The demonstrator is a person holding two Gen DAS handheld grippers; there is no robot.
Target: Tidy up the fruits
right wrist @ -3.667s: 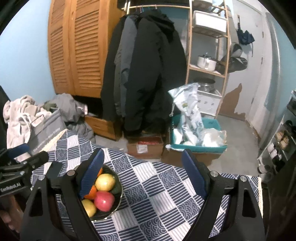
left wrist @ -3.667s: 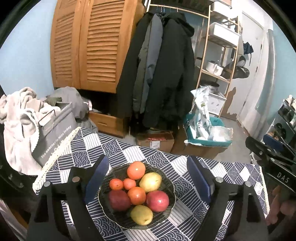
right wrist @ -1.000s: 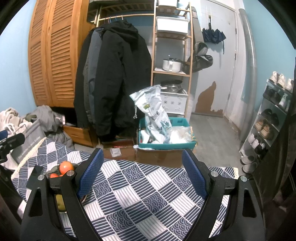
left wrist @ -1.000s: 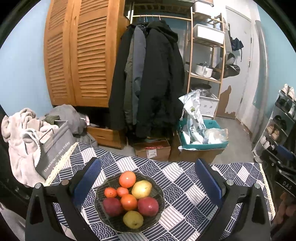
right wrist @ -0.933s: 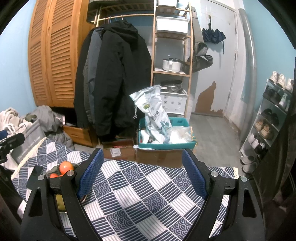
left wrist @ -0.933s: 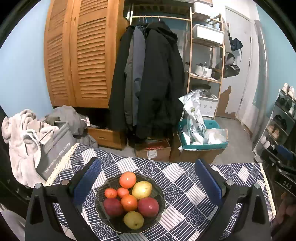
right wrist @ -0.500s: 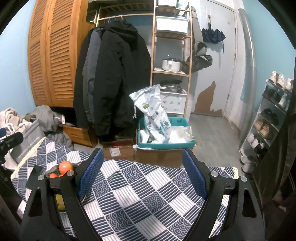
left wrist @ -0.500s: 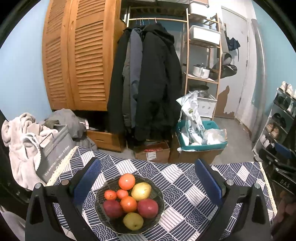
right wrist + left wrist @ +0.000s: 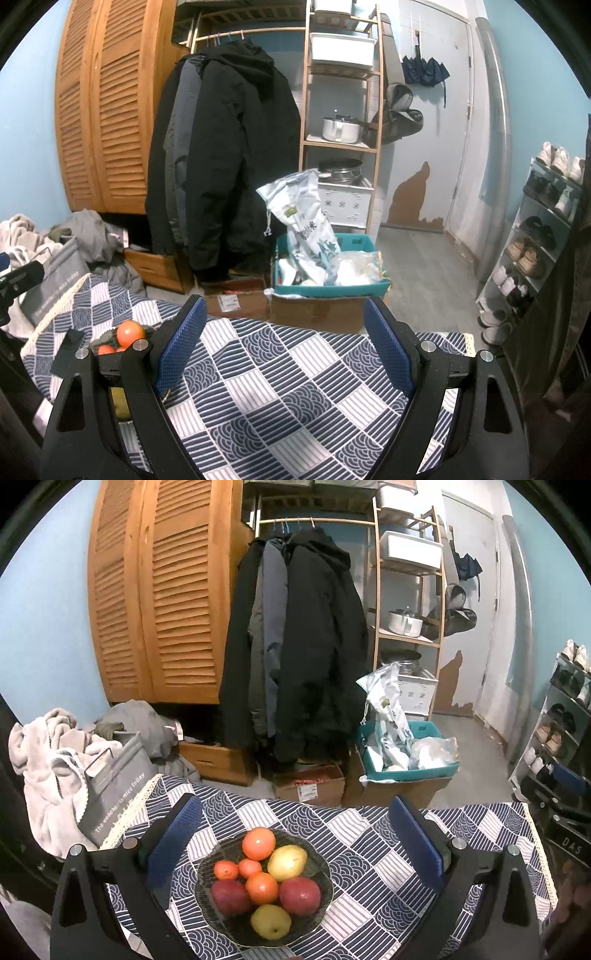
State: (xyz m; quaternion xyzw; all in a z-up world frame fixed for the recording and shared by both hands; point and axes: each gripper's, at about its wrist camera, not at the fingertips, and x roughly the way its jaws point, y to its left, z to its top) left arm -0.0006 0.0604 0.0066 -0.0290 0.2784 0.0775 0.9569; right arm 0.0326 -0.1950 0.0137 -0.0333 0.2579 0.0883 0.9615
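Observation:
A dark glass bowl (image 9: 321,908) on the blue-and-white patterned tablecloth (image 9: 373,849) holds several fruits: an orange (image 9: 258,838) at the back, two yellow pears (image 9: 287,857), two red apples (image 9: 299,890) and small tangerines (image 9: 226,870). My left gripper (image 9: 295,842) hangs open above and behind the bowl, nothing between its blue pads. My right gripper (image 9: 284,343) is open over bare cloth to the right of the bowl; in its view only the orange (image 9: 130,332) and a bit of the bowl show, behind its left finger.
A grey storage bag (image 9: 114,790) with laundry stands at the table's left edge. Beyond the far edge are cardboard boxes (image 9: 310,786), a teal bin (image 9: 406,764), hanging coats (image 9: 295,646) and a wooden shelf (image 9: 406,590). A shoe rack (image 9: 535,229) lines the right wall.
In the last second nothing has moved. Since several seconds ago both grippers have drawn back from the bowl, and the right one now views the table further right.

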